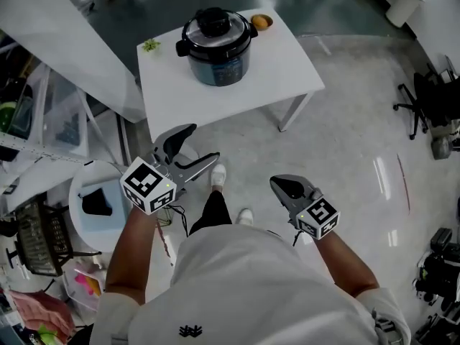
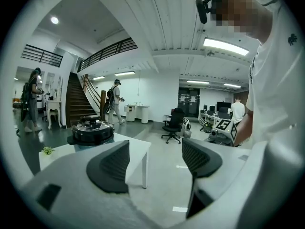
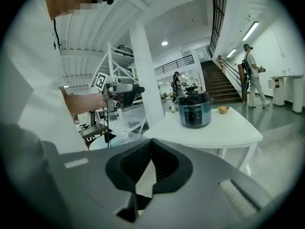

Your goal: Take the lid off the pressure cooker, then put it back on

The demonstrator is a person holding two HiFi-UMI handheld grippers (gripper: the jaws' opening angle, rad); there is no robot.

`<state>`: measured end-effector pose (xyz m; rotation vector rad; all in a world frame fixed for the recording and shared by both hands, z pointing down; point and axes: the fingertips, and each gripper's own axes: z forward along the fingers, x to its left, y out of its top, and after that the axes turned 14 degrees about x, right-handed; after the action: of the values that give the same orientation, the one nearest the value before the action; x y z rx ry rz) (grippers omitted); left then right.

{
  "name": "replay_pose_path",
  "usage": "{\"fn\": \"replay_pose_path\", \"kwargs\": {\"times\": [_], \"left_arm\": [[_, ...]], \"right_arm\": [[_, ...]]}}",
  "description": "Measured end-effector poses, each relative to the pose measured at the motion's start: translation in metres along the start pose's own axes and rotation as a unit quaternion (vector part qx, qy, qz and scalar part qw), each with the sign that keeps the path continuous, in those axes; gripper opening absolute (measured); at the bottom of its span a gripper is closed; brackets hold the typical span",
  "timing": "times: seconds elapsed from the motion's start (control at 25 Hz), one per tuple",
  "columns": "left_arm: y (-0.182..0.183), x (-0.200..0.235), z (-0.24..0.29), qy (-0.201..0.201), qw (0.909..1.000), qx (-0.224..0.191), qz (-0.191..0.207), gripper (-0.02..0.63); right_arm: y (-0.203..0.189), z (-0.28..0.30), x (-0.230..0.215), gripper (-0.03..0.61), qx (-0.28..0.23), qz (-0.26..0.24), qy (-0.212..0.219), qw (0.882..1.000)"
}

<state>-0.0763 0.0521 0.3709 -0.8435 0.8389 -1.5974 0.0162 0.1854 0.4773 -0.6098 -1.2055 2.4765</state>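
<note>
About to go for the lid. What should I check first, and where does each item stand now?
1. Lid seated on cooker: ok.
2. Left gripper ready to grasp: ok, jaws apart with nothing between them.
3. Right gripper ready to grasp: not ok, jaws together and empty.
4. Grippers at the cooker: not ok, both are held short of the table.
5. Room around the cooker: ok, the orange object and green sprig lie apart from it.
6. Lid lock position: cannot tell.
</note>
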Motion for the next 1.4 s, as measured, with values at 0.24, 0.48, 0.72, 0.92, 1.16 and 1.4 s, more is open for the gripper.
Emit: {"fn": "replay_pose_path", "kwargs": {"times": [0.24,0.48,0.72,0.92,1.16,1.4], "left_arm": [[0.032,0.07,0.024,-0.008,0.9997,-0.008,0.024,0.338],[0.065,0.154,0.048,-0.017,0.9988,-0.005,0.046,0.334],[0.088,0.226,0.08,-0.026,0.9973,0.011,0.067,0.334],[0.1,0.274,0.114,-0.032,0.9956,0.025,0.084,0.334],[0.11,0.321,0.156,-0.031,0.9928,0.051,0.104,0.334],[0.119,0.347,0.192,-0.03,0.9914,0.073,0.104,0.336]], "right_arm": [[0.028,0.007,-0.048,0.012,-0.007,0.022,-0.047,0.999],[0.069,0.036,-0.086,0.012,-0.007,0.042,-0.071,0.997],[0.098,0.068,-0.108,0.012,-0.007,0.054,-0.09,0.994],[0.109,0.089,-0.125,0.012,-0.007,0.072,-0.113,0.991],[0.114,0.099,-0.139,0.012,-0.01,0.09,-0.127,0.988],[0.118,0.085,-0.162,0.012,-0.003,0.09,-0.128,0.988]]}}
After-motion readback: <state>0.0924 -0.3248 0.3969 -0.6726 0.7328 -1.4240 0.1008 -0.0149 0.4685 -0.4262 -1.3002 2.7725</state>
